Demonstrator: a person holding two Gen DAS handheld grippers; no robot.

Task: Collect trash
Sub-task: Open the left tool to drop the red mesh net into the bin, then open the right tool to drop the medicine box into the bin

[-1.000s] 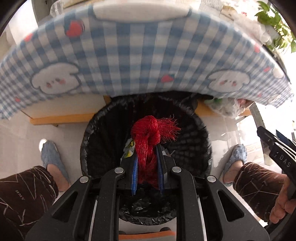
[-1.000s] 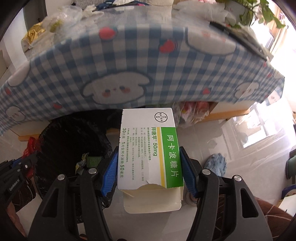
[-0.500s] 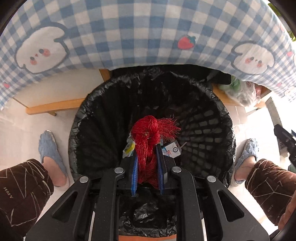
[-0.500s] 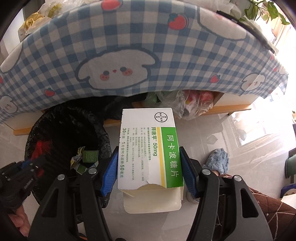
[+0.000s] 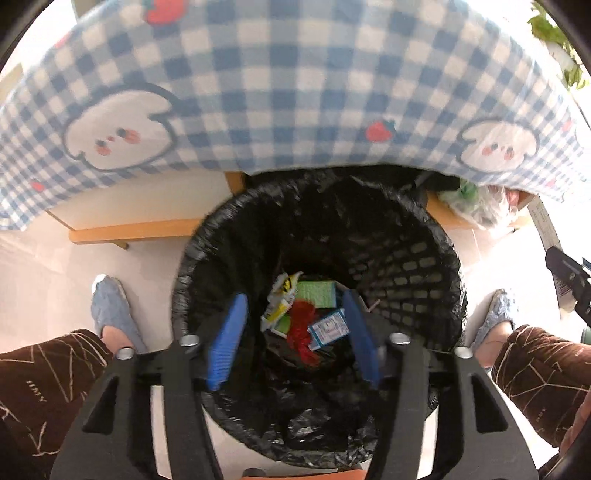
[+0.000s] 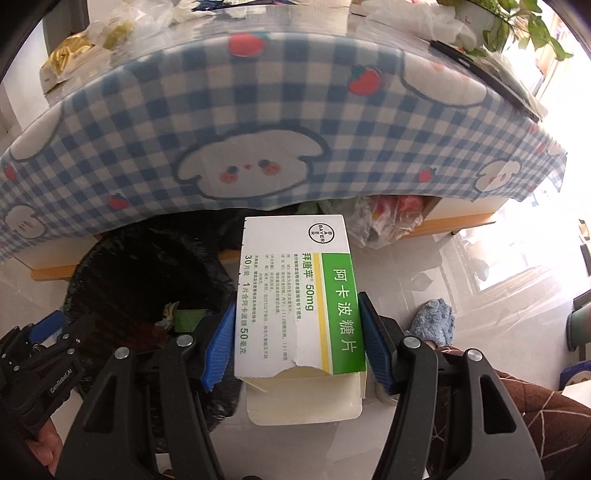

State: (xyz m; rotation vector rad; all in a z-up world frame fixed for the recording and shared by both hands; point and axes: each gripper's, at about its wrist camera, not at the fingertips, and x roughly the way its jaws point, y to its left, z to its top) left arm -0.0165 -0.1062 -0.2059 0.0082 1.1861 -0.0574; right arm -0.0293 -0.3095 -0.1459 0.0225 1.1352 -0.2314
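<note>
My left gripper (image 5: 293,302) is open and empty, held over a round bin lined with a black bag (image 5: 439,251). A red net (image 5: 303,328) lies at the bottom of the bin among wrappers and a small box (image 5: 328,326). My right gripper (image 6: 297,314) is shut on a white and green medicine box (image 6: 295,295) with a torn end, held to the right of the bin (image 6: 122,266). The left gripper also shows at the lower left of the right wrist view (image 6: 37,350).
A table with a blue checked cloth with bunny prints (image 5: 280,92) overhangs the bin, also in the right wrist view (image 6: 258,122). Plastic bags (image 6: 384,218) lie under it. My legs and blue slippers (image 5: 110,310) flank the bin. Packets and a plant (image 6: 517,22) sit on the table.
My left gripper has opened and the red net has dropped into the bin. The left gripper rose a little. The right gripper still holds the box beside the bin.
</note>
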